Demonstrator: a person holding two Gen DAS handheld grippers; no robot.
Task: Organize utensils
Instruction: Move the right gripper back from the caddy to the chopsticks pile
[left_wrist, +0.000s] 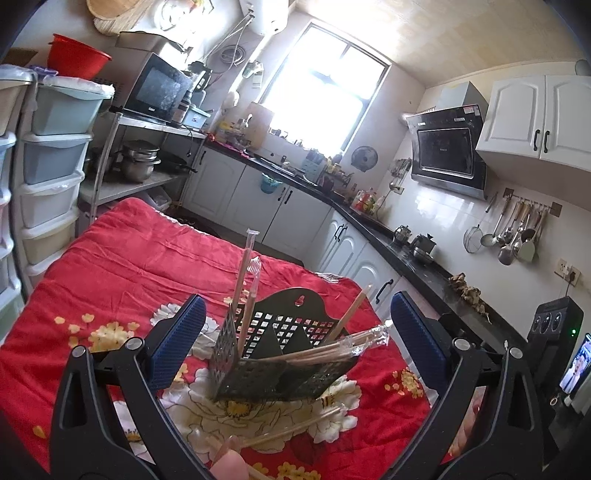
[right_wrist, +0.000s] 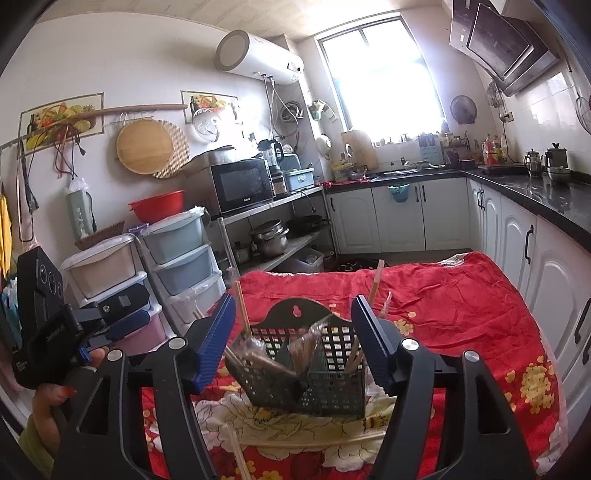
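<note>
On the red flowered cloth (left_wrist: 122, 254) that covers the table stands the black perforated utensil holder (left_wrist: 280, 354), upright, with its tall hanging back panel on the far side and a divider splitting it into compartments. It lies straight ahead of both tools and a little below them, framed between the fingers in each wrist view.

The left hand-held gripper (left_wrist: 295, 339) has its blue pads spread as wide as they go, well clear of the holder's sides, and it grips nothing. The right hand-held gripper (right_wrist: 293, 339) is part-way open, its pads flanking the holder without pressing on it, and also empty. The left one also shows at the left edge of the right wrist view, with a hand (right_wrist: 51, 402) round its grip.

Wrapped chopsticks (left_wrist: 332, 345) lie in a bundle slanting low across the holder's right compartment, tips sticking out over its right rim; a few more stand nearly upright in the left compartment.

Loose chopsticks (left_wrist: 291, 430) remain on the cloth just in front of the holder, between it and the grippers. Their long axis runs roughly across the view, rising slightly to the right. They look the likeliest next pick, and sit about equally near both hands, so a downward reach with the fingers set across that axis would seem needed.
</note>
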